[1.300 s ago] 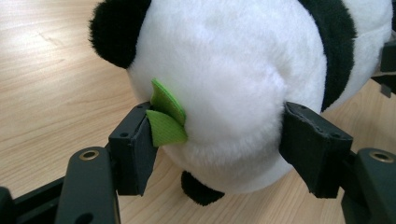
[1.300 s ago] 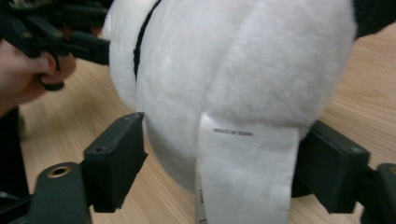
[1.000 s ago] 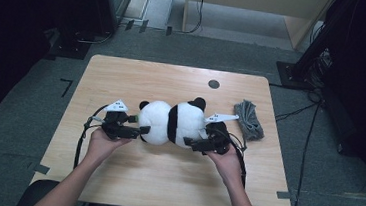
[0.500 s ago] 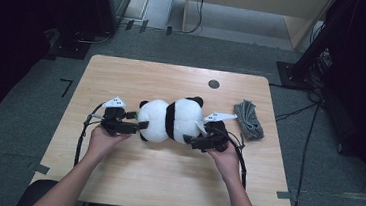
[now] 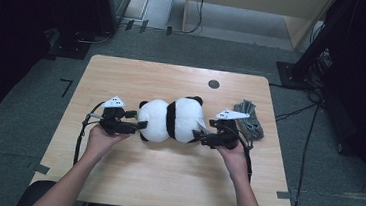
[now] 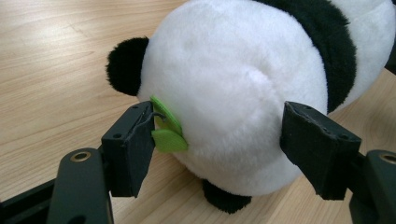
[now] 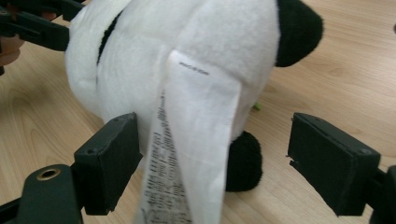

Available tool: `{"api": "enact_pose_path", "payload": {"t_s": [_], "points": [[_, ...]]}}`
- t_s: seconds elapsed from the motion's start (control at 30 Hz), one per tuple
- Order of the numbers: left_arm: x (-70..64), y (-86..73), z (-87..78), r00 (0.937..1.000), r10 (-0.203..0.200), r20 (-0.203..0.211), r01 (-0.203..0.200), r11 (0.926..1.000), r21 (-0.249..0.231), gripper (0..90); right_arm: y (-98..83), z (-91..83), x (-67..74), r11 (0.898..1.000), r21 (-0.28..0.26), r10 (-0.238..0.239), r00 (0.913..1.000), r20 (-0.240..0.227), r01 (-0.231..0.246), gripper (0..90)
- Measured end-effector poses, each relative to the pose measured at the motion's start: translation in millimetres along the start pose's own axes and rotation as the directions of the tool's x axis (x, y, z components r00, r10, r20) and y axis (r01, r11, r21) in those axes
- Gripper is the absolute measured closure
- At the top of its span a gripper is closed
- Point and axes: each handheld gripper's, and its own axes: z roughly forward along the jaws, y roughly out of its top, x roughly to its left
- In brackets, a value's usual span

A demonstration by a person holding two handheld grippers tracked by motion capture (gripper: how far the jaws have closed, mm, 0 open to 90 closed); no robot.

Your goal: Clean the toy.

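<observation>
Plush panda (image 5: 172,120) lying mid-table (image 5: 173,77), a gripper at each end.

White, round body with a black band, black ears and feet, green leaf piece (image 6: 167,128), long white printed tag (image 7: 194,140). Left gripper (image 5: 137,120) wide open, its jaws flanking the head end, one jaw beside the leaf. Right gripper (image 5: 199,133) wide open around the tag end. Grey cord bundle (image 5: 251,118) beside the right hand (image 5: 230,155).
</observation>
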Motion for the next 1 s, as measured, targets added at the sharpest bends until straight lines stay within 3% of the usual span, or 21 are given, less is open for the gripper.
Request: {"api": "enact_pose_path", "payload": {"t_s": [0.43, 0.57, 0.67, 1.0], "points": [[-4.8, 2.1, -2.9, 0.9999, 0.01, -0.005, -0.01, 0.9999, -0.012, 28.3, 1.3, -21.6, -32.8, 0.998, -0.052, 0.038, 0.9927, 0.114, -0.032, 20.4], [-6.5, 3.0, -4.2, 0.9999, 0.011, 0.001, -0.011, 0.9998, -0.014, 28.4, -1.3, -27.9, -46.5, 0.996, -0.07, 0.067, 0.9867, 0.148, -0.057, 21.6], [-8.2, 3.1, -3.0, 0.9997, 0.024, -0.007, -0.024, 0.9997, -0.006, 28.3, -4.6, -30.8, -58.1, 0.995, -0.075, 0.08, 0.9771, 0.197, -0.066, 22.2], [-9.8, 7.4, 1.2, 0.9989, 0.045, -0.011, -0.045, 0.999, 0.003, 28.5, -8.1, -37.0, -74.0, 0.995, -0.075, 0.078, 0.9574, 0.278, -0.06, 25.1]]}}
